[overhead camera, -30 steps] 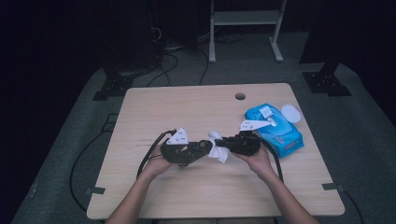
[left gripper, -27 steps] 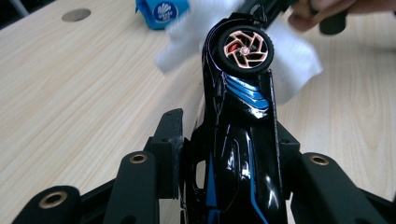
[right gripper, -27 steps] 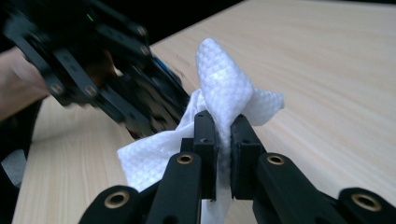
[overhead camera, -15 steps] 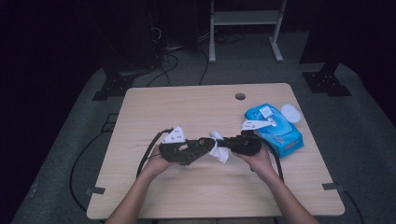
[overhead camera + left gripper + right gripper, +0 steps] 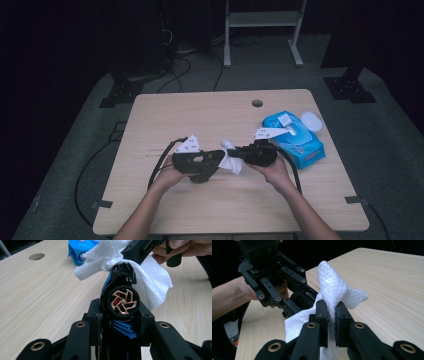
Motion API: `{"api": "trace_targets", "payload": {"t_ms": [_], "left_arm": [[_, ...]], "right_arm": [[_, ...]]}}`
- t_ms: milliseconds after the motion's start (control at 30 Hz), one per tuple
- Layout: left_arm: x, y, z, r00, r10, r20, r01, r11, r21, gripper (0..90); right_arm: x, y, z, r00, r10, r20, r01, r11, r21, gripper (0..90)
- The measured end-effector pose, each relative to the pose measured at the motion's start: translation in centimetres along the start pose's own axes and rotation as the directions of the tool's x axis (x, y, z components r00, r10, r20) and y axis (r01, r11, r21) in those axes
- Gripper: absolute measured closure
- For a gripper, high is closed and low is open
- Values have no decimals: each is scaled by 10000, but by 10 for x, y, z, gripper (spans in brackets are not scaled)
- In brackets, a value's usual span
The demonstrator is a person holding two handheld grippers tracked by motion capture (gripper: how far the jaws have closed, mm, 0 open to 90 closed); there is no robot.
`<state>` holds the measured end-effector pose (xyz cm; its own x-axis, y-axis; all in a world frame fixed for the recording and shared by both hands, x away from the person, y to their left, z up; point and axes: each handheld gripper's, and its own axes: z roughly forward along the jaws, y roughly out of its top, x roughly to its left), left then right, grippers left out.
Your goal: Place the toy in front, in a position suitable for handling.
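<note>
My left gripper (image 5: 120,312) is shut on a black and blue toy car (image 5: 121,302) with a copper-spoked wheel, its nose pointing away from the camera. My right gripper (image 5: 331,312) is shut on a white wipe (image 5: 330,282), which drapes over the car's front end. In the left gripper view the wipe (image 5: 150,282) lies on the car's nose, with the right gripper (image 5: 140,248) just behind it. From the high view both grippers, left (image 5: 217,160) and right (image 5: 241,152), meet tip to tip over the table's middle, the wipe (image 5: 231,161) between them.
A blue pack of wipes (image 5: 295,140) lies at the right of the wooden table (image 5: 190,115), with a white round lid (image 5: 311,121) beside it. A cable hole (image 5: 257,103) sits near the far edge. Cables trail from both grippers toward the near edge.
</note>
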<state>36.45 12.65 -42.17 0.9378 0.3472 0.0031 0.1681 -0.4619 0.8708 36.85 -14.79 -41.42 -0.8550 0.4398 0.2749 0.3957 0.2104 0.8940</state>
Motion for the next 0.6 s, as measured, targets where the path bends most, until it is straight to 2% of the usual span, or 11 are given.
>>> {"api": "trace_targets", "payload": {"t_ms": [133, 333, 467, 600], "left_arm": [[-1, -2, 0, 10000, 36, -25, -35, 9999, 107, 640], [-1, -3, 2, 9999, 73, -82, -71, 9996, 261, 647], [0, -3, 1, 9999, 29, -170, -25, 9998, 194, 648], [0, -2, 0, 9997, -94, -234, 92, 9999, -52, 649]], "right_arm": [[-2, -3, 1, 10000, 82, -34, -82, 9999, 102, 829], [-13, -17, 7, 9987, 490, 107, -495, 9977, 471, 828], [-21, -29, 11, 9956, 936, 89, -940, 9925, 780, 829], [-22, -35, 15, 9940, 1086, 105, -1090, 9868, 1195, 829]]}}
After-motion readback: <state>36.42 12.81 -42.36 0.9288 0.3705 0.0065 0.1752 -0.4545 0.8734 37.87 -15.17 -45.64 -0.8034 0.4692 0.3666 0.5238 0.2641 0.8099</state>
